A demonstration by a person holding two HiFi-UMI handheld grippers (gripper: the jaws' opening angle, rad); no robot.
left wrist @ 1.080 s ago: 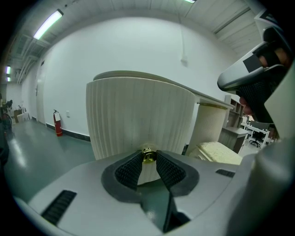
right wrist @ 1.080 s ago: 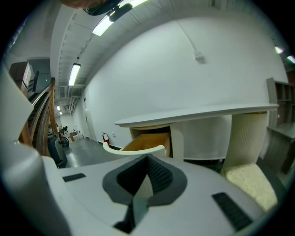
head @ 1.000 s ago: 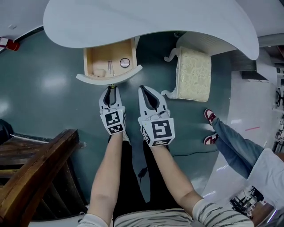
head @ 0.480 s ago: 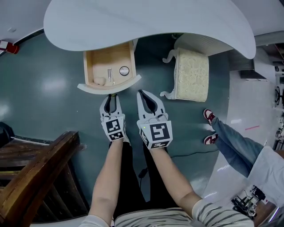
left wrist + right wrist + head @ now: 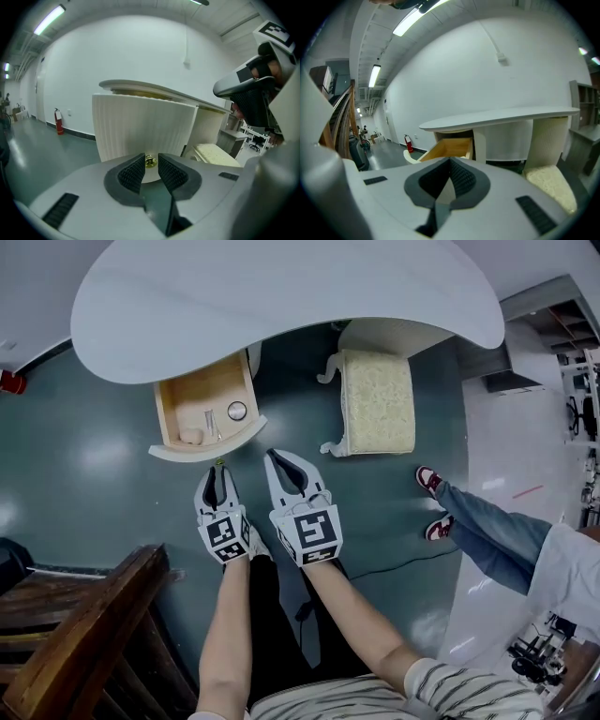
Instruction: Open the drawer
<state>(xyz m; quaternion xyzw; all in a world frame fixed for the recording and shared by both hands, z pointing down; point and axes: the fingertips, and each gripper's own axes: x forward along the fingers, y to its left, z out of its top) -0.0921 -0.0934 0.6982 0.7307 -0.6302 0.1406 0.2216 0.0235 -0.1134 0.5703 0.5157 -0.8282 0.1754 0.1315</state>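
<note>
While the drawer (image 5: 202, 395) is sitting well out from under the white desk (image 5: 281, 296) at upper left, the left gripper (image 5: 217, 472) is pinching its gold knob (image 5: 150, 161) in narrowed jaws; the right gripper (image 5: 274, 457) is idling beside it, jaws together, empty. Only 1 short pull is possibly remaining.

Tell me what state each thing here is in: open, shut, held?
Drawer: pulled out, open, small things inside.
Knob: on the drawer's front, gripped between the left jaws.
Left gripper: jaws shut on the knob.
Right gripper: jaws shut, empty, beside the left one.
Stool: upright, partly under the tabletop.
</note>
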